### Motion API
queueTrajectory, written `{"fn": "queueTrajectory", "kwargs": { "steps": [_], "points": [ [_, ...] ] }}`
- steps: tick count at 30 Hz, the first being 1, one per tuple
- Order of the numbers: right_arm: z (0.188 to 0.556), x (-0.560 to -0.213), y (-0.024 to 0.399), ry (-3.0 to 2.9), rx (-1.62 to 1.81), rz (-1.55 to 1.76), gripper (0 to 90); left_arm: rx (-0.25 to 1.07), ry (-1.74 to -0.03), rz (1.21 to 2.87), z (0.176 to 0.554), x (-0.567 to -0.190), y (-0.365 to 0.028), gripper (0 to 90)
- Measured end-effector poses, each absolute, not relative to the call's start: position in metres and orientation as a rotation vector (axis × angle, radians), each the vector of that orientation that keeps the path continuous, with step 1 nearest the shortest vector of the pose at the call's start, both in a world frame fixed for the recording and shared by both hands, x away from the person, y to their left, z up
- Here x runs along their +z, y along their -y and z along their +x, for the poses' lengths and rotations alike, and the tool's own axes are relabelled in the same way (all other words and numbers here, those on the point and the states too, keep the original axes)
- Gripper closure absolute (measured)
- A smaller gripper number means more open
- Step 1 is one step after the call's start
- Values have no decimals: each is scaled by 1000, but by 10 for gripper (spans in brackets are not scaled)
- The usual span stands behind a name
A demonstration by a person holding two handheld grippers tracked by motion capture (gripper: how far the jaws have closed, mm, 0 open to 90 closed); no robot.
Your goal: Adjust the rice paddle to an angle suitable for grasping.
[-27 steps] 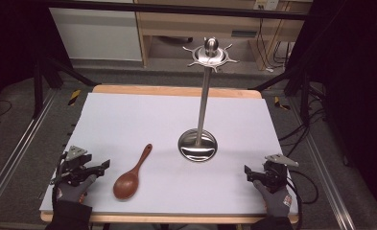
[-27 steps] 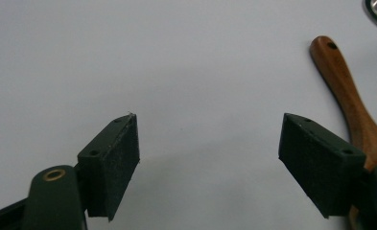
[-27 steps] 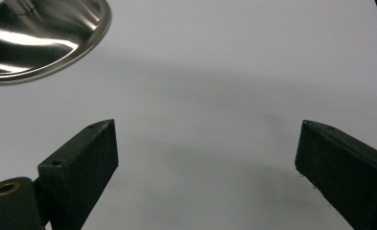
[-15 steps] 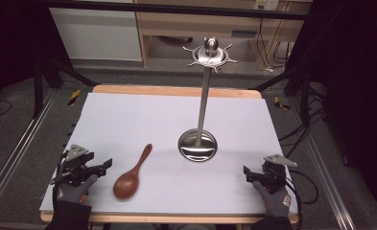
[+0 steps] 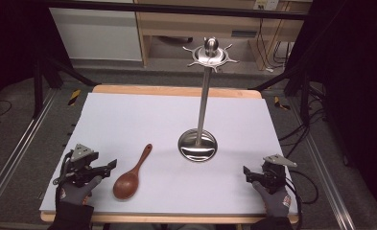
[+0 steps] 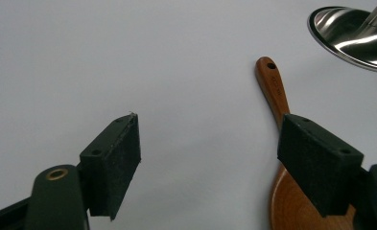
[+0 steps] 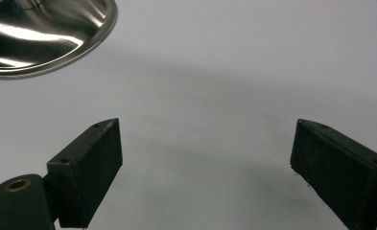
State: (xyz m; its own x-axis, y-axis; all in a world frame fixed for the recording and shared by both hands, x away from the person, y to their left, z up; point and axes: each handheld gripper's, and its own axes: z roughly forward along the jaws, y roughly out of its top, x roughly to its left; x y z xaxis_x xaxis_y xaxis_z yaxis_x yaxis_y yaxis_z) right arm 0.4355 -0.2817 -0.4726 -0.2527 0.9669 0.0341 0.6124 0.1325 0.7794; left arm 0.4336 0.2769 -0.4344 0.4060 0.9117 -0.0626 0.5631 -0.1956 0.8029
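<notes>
Jaws of both grippers were held wide apart, nothing gripped. Tabletop [image 5: 128, 115] and steel stand [image 5: 198, 143] were unchanged; left gripper [image 5: 113, 164] was found nudged closer, just beside wooden spoon [image 5: 128, 179]; right gripper [image 5: 246, 171] had barely moved. A spoon pickup appeared imminent.

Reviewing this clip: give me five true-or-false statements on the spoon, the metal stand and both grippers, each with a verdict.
1. The brown wooden spoon lies flat on the white table. True.
2. The left gripper holds the spoon. False: it is open, beside the spoon.
3. The tall silver metal stand is upright. True.
4. The spoon hangs from the stand's top. False: nothing hangs there.
5. The right gripper is shut. False: its fingers stand wide apart.
</notes>
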Motion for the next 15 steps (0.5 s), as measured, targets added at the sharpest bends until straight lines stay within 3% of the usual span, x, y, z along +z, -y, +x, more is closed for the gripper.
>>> {"fn": "queueTrajectory", "kwargs": {
  "steps": [15],
  "points": [
    [435, -473, 280, -1927, 952, 1501, 114, 538, -1211, 1922, 430, -425, -258, 238]
  ]
}}
